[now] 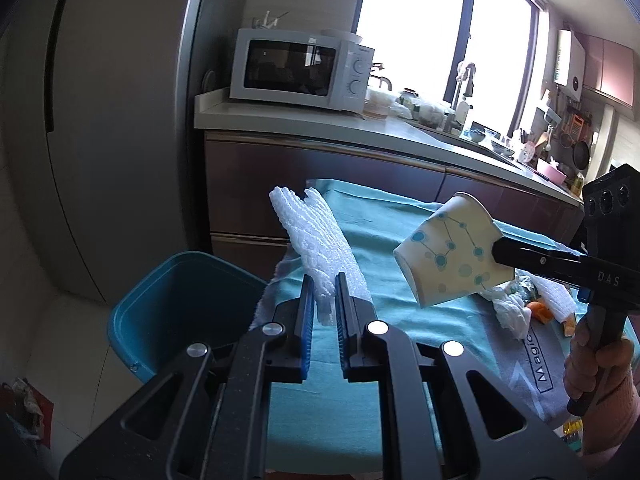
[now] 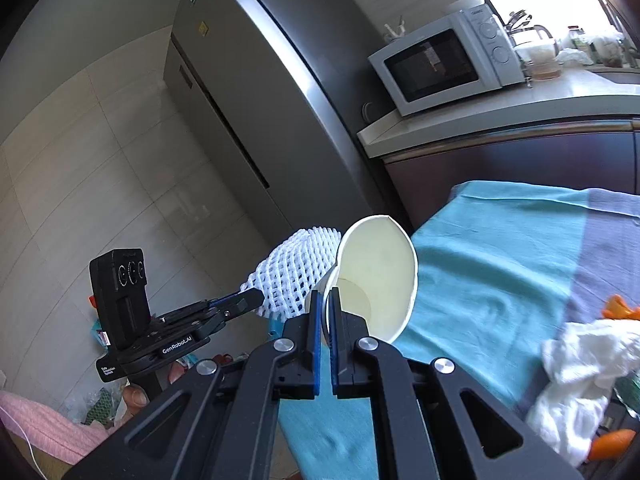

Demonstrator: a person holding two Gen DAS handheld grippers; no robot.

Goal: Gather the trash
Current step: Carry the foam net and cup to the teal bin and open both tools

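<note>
My left gripper (image 1: 325, 280) is shut on a white foam net sleeve (image 1: 316, 236), held in the air over the left edge of a teal-covered table (image 1: 384, 208). A blue trash bin (image 1: 180, 312) stands on the floor just left of it, below the table. My right gripper (image 2: 325, 298) is shut on the rim of a crushed paper cup (image 2: 376, 276), cream inside and with blue dots outside (image 1: 448, 248). In the right wrist view the net sleeve (image 2: 292, 276) hangs just left of the cup, with the left gripper (image 2: 250, 300) behind it.
Crumpled white tissue (image 2: 576, 364) and orange peel (image 2: 620, 308) lie on the table's right part. A microwave (image 1: 300, 68) sits on the kitchen counter (image 1: 280, 120) behind, beside a tall grey fridge (image 2: 248, 92). A person's hand (image 1: 596, 360) holds the right gripper's handle.
</note>
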